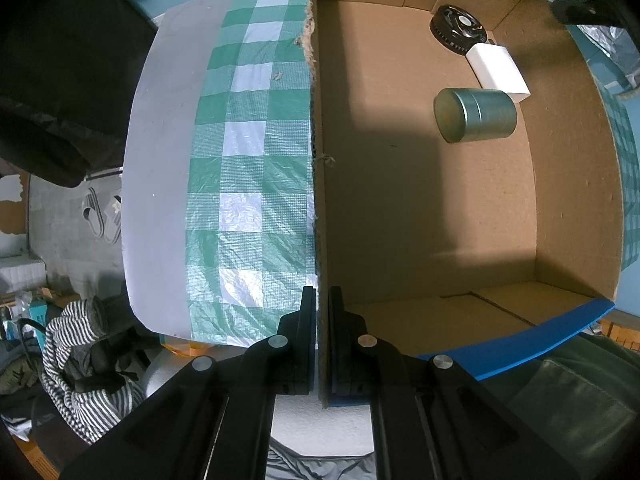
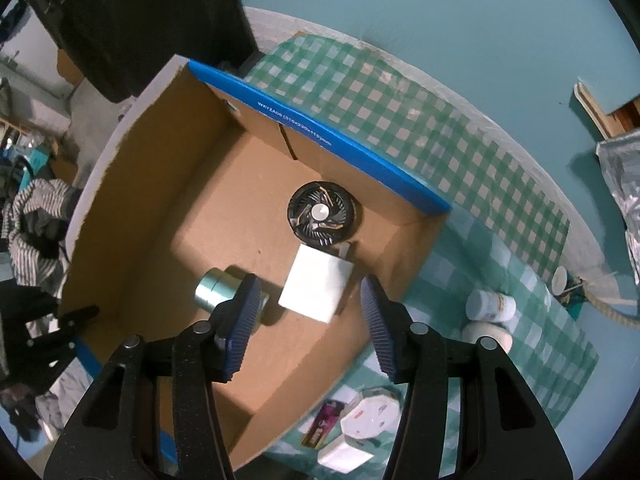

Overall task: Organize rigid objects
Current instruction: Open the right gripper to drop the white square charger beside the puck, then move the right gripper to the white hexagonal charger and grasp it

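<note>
My right tongs (image 2: 308,312) cover one end of the teal tin (image 2: 214,294) lying in the cardboard box (image 2: 132,184). Outside the box's near corner, the small card's (image 2: 323,424) print is too tiny to read, and my tongs' arm partly hides the white jar (image 2: 490,306).

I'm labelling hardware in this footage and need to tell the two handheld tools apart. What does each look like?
Both are black plastic two-finger tools with scissor-like linkage arms and round silver pivot pins. The left tool has plain black, flat-faced fingers. The right tool carries dark blue, finely ribbed pads on its fingers. No cables, markings or sleeves show in either wrist view.
</note>
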